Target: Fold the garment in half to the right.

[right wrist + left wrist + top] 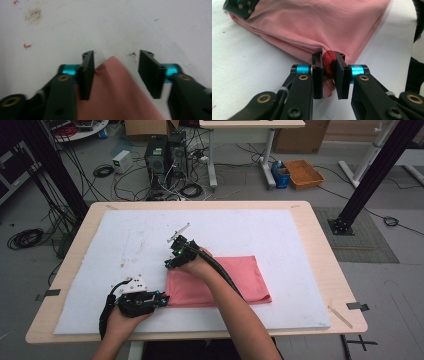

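A folded pink cloth [235, 280] lies on the white mat, right of centre and toward the near edge. My left gripper [162, 299] is at the cloth's near left corner. In the left gripper view it [329, 62] is shut on a bunched fold of the cloth [312, 22] with a darker red hem. My right gripper [170, 264] reaches across to the cloth's far left corner. In the right gripper view its jaws [116, 55] stand apart on either side of the cloth corner [117, 95], and the pads do not press on it.
The white mat [150, 235] covers most of the wooden table [325, 260]. Small red marks and a smudge [32, 13] dot the mat. Beyond the table, computer towers [165, 155], cables and an orange basket [303, 173] stand on the floor. A black frame post [370, 175] stands at right.
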`<state>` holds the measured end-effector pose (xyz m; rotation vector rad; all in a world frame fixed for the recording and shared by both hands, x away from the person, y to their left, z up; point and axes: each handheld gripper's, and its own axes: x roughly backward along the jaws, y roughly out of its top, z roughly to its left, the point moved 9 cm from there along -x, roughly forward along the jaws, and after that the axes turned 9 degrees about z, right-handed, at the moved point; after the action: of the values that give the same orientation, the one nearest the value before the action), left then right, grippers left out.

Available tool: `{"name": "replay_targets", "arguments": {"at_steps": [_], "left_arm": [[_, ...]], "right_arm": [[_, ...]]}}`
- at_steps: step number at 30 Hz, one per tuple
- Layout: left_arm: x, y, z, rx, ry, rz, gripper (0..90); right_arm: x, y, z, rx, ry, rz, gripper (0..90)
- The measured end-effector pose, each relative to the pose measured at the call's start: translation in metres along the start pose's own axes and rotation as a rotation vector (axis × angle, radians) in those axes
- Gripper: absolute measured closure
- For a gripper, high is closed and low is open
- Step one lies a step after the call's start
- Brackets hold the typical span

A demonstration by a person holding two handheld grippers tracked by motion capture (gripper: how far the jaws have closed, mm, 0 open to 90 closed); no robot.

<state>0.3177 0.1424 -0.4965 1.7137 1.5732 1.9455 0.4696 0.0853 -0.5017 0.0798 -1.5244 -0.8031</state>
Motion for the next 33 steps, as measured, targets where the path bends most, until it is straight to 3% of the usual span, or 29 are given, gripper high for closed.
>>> {"name": "replay_targets", "arguments": {"at_steps": [4, 8, 13, 20, 26, 33], "left_arm": [[0.000, -0.001, 0.000, 0.000, 0.003, 0.002, 78.8], [0.000, -0.002, 0.000, 0.000, 0.007, 0.007, 78.8], [0.004, -0.002, 0.002, 0.003, 0.017, -0.001, 78.7], [0.016, -0.001, 0.001, 0.004, 0.056, -0.003, 78.8], [0.021, 0.006, -0.005, -0.001, 0.030, -0.027, 78.8], [0.020, 0.024, -0.019, -0.016, -0.031, -0.070, 78.8]], "right_arm": [[-0.005, 0.001, 0.007, 0.025, 0.014, 0.010, 72.8], [-0.008, 0.004, 0.009, 0.013, 0.002, 0.020, 82.7], [-0.008, 0.008, 0.009, 0.010, -0.014, 0.024, 85.1], [0.000, 0.025, 0.020, 0.041, -0.016, -0.063, 85.3], [0.017, 0.028, 0.022, 0.065, -0.014, -0.106, 85.3], [0.047, 0.015, 0.015, 0.055, -0.008, -0.173, 85.3]]}}
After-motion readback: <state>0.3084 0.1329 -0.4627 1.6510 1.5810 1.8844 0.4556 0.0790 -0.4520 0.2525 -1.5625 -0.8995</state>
